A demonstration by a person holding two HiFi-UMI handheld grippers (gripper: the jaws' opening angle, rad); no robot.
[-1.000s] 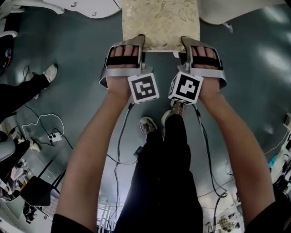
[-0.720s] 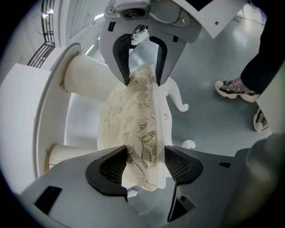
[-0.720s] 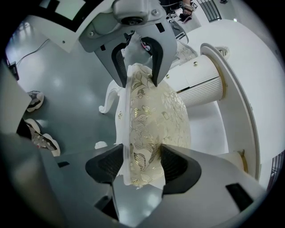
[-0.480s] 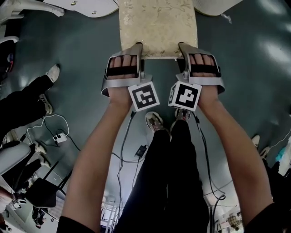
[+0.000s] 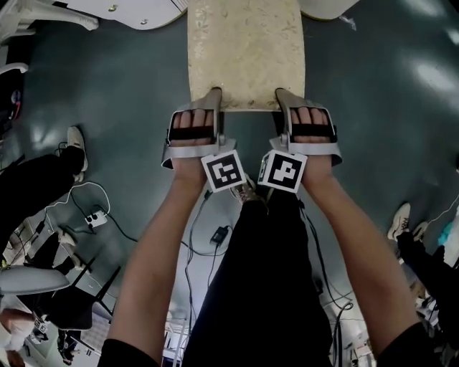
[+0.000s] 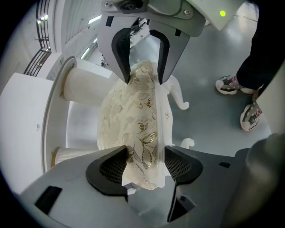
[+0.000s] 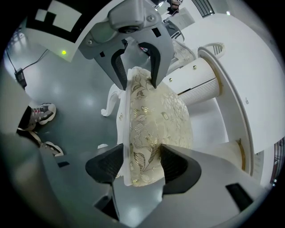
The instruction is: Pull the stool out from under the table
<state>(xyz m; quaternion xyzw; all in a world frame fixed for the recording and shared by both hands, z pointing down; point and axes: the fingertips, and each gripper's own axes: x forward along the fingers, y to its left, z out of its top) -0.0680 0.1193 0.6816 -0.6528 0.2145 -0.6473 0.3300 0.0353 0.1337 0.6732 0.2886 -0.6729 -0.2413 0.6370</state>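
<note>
Left gripper [image 6: 142, 167] clamped on near edge of stool [image 5: 246, 54], patterned cushion pinched between jaws. Right gripper [image 7: 136, 168] likewise, just beside it on same edge. Stool runs straight ahead of both grippers, toward white bench [image 5: 136, 11].

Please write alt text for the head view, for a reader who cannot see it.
Seen from above, the left gripper and right gripper clamp the near edge of a cream floral stool on a grey floor.
</note>
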